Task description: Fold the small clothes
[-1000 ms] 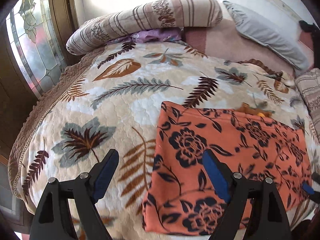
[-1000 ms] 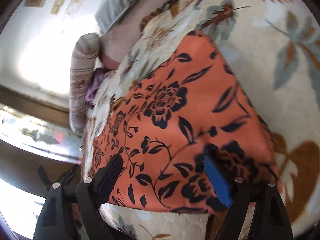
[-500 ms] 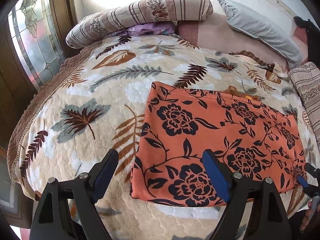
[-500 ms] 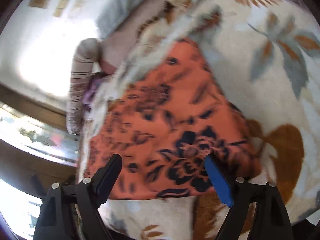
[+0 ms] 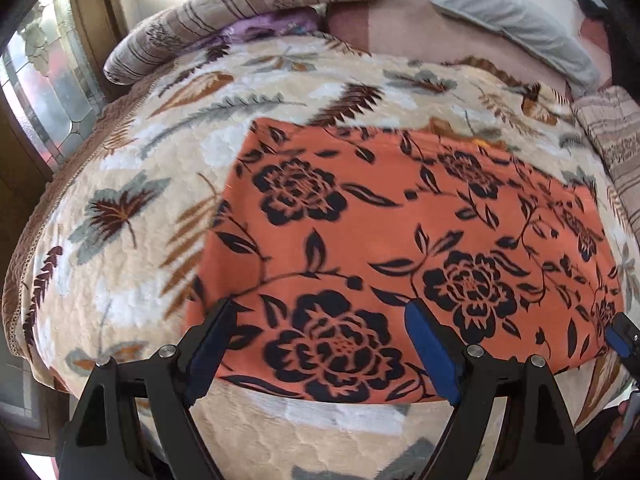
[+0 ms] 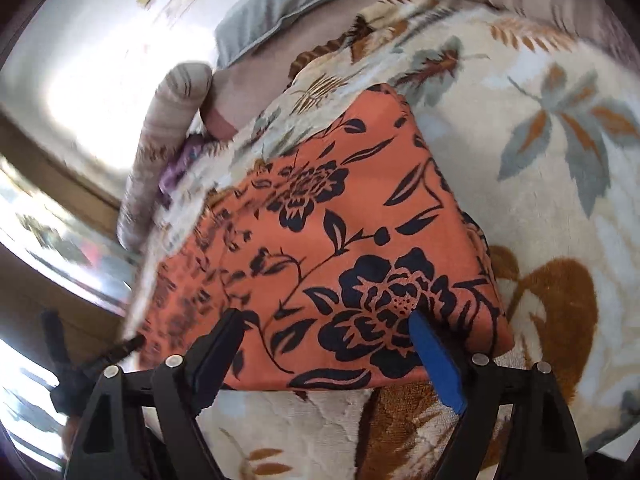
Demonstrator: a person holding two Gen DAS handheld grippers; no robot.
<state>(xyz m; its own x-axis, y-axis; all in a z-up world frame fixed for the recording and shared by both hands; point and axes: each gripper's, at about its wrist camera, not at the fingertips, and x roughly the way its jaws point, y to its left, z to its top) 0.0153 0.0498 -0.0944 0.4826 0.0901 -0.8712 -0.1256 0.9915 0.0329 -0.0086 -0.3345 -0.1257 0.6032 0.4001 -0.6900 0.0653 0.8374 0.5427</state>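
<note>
Left hand-held gripper (image 5: 316, 320) lower, nearer orange floral garment (image 5: 400, 232).

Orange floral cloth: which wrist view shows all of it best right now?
Left wrist: the orange floral cloth lies nearly whole and sharp there. Right wrist shows it obliquely, its far left end blurred.

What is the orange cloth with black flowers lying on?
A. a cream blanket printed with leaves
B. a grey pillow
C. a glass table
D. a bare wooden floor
A: the orange floral cloth lies flat on the cream leaf-print blanket, which shows around its edges in both views.
</note>
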